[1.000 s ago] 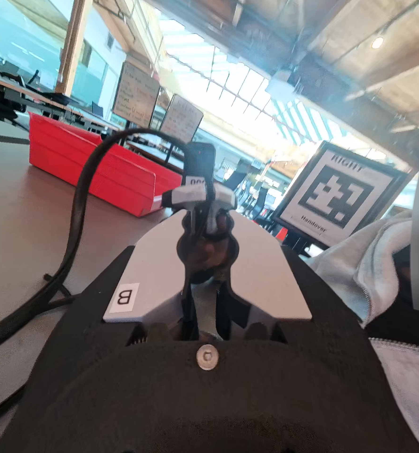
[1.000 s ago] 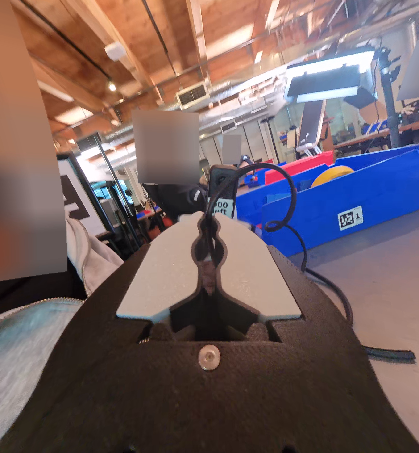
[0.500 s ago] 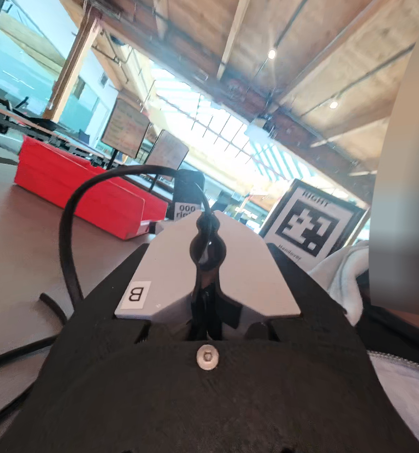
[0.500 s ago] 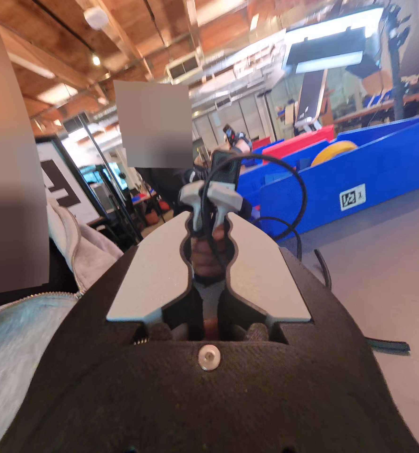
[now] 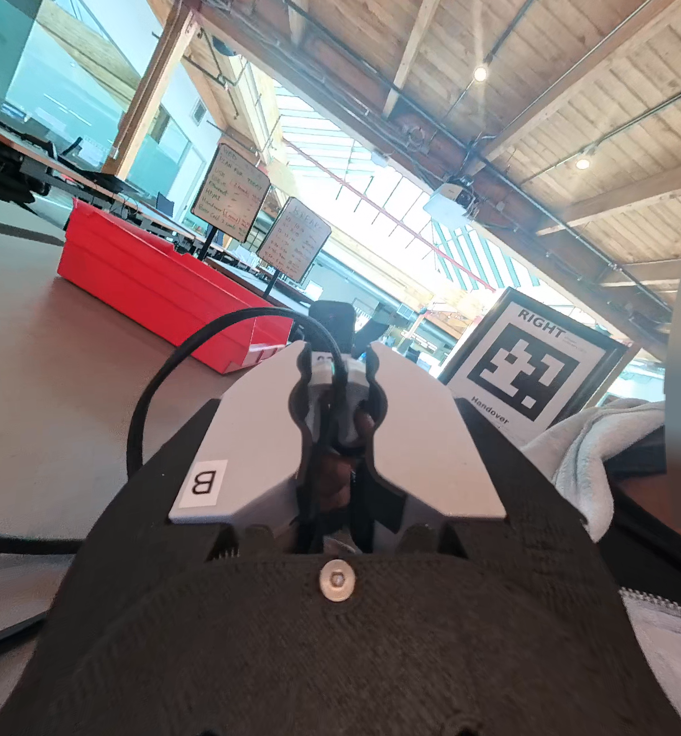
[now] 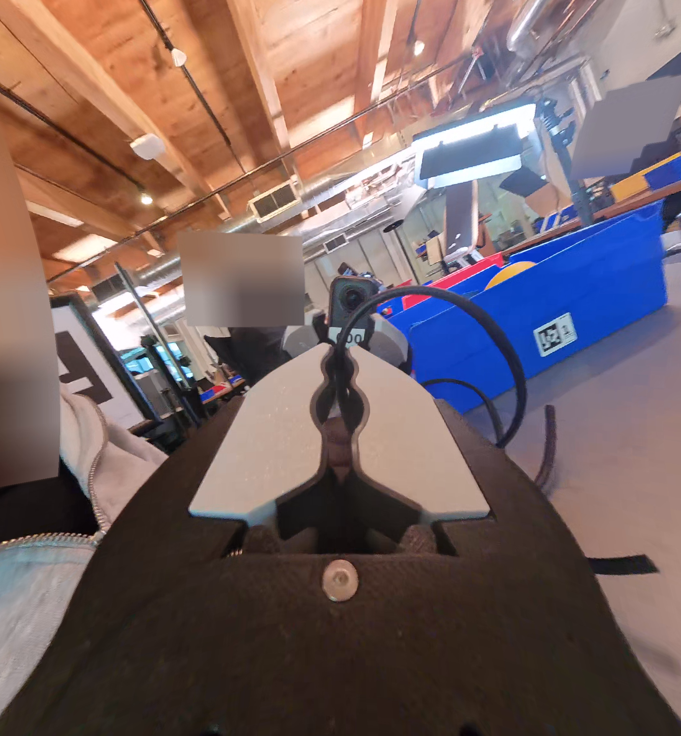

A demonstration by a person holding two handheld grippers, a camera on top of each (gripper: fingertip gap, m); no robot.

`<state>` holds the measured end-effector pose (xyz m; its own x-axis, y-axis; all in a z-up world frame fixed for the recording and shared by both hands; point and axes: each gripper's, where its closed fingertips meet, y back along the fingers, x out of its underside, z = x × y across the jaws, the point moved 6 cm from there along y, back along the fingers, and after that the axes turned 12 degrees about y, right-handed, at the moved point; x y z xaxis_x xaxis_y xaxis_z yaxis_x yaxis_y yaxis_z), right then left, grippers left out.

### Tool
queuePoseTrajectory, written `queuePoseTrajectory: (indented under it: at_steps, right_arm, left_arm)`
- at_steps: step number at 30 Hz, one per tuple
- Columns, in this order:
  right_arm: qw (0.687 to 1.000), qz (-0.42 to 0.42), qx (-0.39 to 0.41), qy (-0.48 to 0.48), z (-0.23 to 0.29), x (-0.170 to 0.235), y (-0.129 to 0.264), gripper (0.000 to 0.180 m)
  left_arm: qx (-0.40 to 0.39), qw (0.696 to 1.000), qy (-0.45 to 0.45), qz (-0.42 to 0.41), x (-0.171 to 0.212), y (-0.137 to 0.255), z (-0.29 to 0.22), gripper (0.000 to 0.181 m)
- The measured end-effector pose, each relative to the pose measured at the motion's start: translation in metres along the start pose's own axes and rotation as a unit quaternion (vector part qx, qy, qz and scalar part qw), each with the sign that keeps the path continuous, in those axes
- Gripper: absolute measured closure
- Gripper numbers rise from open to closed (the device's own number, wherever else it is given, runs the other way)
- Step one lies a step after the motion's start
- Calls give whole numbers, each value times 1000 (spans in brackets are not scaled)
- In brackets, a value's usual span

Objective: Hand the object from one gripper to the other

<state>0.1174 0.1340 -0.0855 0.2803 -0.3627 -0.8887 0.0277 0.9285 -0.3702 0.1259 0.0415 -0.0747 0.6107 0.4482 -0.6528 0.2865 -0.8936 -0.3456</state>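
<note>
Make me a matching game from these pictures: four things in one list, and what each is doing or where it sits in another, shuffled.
Things:
1. left gripper
2. right gripper
3. red bin
4. blue bin

States or places:
a. shut on the cable
b. has a yellow thing inside
c. open
d. on the table, whiteboards behind it

Pairs: 1-c, 2-a, 3-d, 4-b
</note>
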Motion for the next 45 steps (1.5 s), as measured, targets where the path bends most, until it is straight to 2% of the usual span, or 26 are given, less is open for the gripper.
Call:
queuePoseTrajectory:
  at_steps: [5,12,16,18,20,21,25,29,31,35,37,42,45]
  right_arm:
    - [999,-4,16,39,0,-6,4,175]
    - [999,-4,14,37,0,-6,4,175]
    - [1000,-3,-10,15,2,-4,2,175]
    - [1000,11,-25,0,4,0,-1,175]
    - [999,18,-29,2,6,2,-3,175]
    - [999,20,-26,6,5,3,-3,175]
    - [1000,17,-22,0,5,3,-2,174]
    - [1000,15,-26,-3,6,2,-3,151]
    - [998,53,-23,4,5,7,-4,148]
    - [994,101,-32,36,10,13,-5,156]
    - [993,107,-41,34,11,15,-5,171]
    - [992,106,-45,44,13,15,-4,175]
    - [996,68,-30,41,9,7,0,175]
  left_arm:
    - [-23,998,-27,61,13,-7,2,147]
    - [-30,996,-30,72,15,-5,2,147]
    - [-95,984,-110,100,24,2,1,147]
    - [-106,982,-130,88,31,7,0,157]
    - [-76,989,-109,70,30,8,-2,174]
    - [-68,990,-94,76,31,7,-2,176]
    - [-64,991,-97,70,29,8,-3,177]
    - [-28,999,-27,3,14,17,-4,177]
    - [-2,1000,0,-20,9,21,-5,177]
    - [3,1000,13,-2,13,18,-5,177]
    - [-1,1000,3,9,15,16,-5,176]
    - [-1,1000,-3,16,17,14,-6,174]
    - [-20,999,-27,37,22,10,-6,153]
